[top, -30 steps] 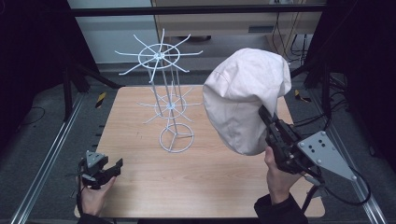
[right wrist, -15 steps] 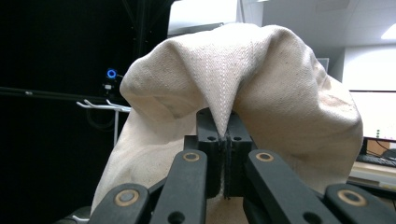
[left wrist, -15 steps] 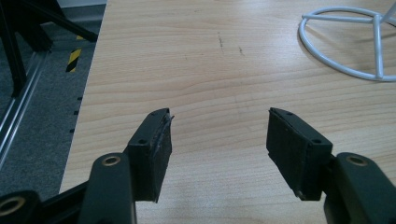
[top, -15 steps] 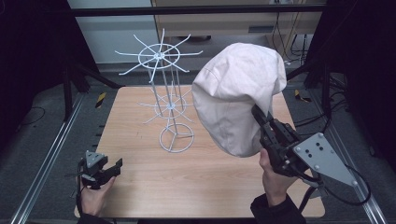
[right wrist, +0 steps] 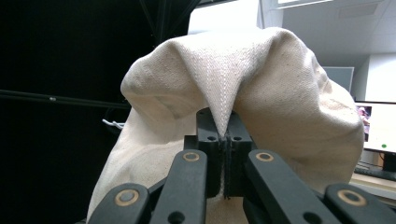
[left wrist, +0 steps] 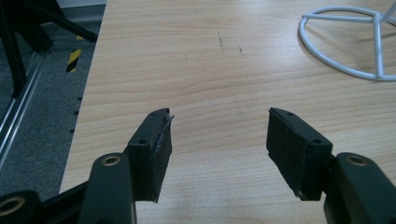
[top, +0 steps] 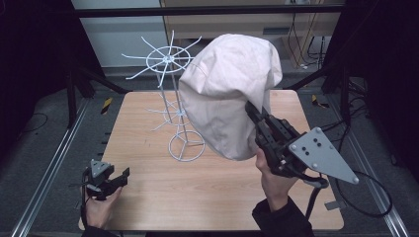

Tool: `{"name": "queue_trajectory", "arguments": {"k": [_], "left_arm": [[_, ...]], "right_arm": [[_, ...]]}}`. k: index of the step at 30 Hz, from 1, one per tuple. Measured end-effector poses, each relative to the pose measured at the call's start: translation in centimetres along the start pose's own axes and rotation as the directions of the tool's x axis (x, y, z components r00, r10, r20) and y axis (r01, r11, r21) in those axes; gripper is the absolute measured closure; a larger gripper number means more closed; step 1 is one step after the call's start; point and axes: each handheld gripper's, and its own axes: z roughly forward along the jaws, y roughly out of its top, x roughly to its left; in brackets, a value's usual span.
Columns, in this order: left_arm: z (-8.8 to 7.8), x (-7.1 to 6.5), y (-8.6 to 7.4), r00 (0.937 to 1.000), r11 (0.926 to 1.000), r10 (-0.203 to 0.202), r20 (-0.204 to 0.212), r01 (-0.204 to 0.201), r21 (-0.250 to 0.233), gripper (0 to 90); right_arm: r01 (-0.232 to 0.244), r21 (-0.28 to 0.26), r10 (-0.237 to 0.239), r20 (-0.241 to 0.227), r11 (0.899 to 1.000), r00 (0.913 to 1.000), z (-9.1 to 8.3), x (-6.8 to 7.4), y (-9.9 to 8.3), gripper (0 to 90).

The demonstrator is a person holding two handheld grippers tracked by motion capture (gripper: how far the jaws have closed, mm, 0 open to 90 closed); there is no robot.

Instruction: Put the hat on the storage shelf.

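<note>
My left gripper [top: 111,178] rests low on the wooden table [top: 148,197], jaws apart around nothing. Past the white wire stand [top: 173,106], my right gripper [right wrist: 225,140] pinches a fold of the cream cloth bag [top: 230,91], held aloft beside the stand.

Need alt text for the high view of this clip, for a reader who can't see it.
The right gripper, shut on a cream cloth hat, holds it up above a wooden table, beside a white wire stand. The left gripper rests open at the table's near left corner.
</note>
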Motion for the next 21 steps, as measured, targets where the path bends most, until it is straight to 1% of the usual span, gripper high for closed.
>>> {"name": "queue_trajectory", "arguments": {"k": [3, 4, 5, 6, 8, 10, 11, 14, 15, 21], "left_arm": [[0.0, 0.0, 0.0, 1.0, 1.0, 0.0, -0.001, 0.0, 0.0, 39.8], [0.0, 0.0, 0.0, 1.0, 1.0, -0.002, -0.001, 0.002, -0.002, 39.8], [0.0, 0.0, 0.0, 1.0, 1.0, -0.001, 0.0, 0.001, -0.001, 39.8], [0.0, 0.0, 0.0, 1.0, 1.0, -0.001, -0.002, 0.001, -0.002, 39.7], [0.0, 0.0, 0.0, 1.0, 1.0, -0.002, -0.003, 0.002, -0.001, 39.8], [0.0, 0.1, 0.0, 1.0, 1.0, -0.001, -0.003, 0.001, 0.0, 39.8], [0.0, 0.1, 0.0, 1.0, 1.0, -0.001, -0.002, 0.001, -0.001, 39.8], [0.0, 0.1, 0.0, 1.0, 1.0, 0.0, -0.002, 0.0, 0.0, 39.8], [0.0, 0.1, 0.0, 1.0, 1.0, 0.003, -0.002, -0.003, 0.002, 39.8], [0.0, 0.1, 0.0, 1.0, 1.0, 0.002, -0.002, -0.002, 0.002, 39.8]], "right_arm": [[-0.005, 0.004, 0.005, -0.007, 1.0, 1.0, 0.5, 0.2, 0.1, 88.4], [-0.005, 0.007, 0.005, -0.016, 1.0, 0.9999, 1.1, 0.4, 0.1, 88.4], [-0.005, 0.007, 0.005, -0.016, 1.0, 0.9999, 1.1, 0.4, 0.1, 88.4], [0.002, 0.01, -0.001, -0.024, 1.0, 0.9997, 1.6, 0.6, 0.1, 88.4], [-0.001, 0.013, 0.001, -0.027, 1.0, 0.9996, 1.8, 0.7, 0.1, 88.4], [0.0, 0.032, 0.002, -0.037, 0.999, 0.9993, 2.7, 0.9, -0.1, 88.4], [0.0, 0.032, 0.002, -0.037, 0.999, 0.9993, 2.7, 0.9, -0.1, 88.4], [0.002, 0.051, 0.0, -0.041, 0.999, 0.9991, 3.6, 1.0, -0.5, 88.4], [0.002, 0.051, 0.0, -0.041, 0.999, 0.9991, 3.6, 1.0, -0.5, 88.4], [-0.002, 0.096, 0.006, -0.042, 0.995, 0.9991, 4.5, 0.7, -1.5, 88.4]]}}
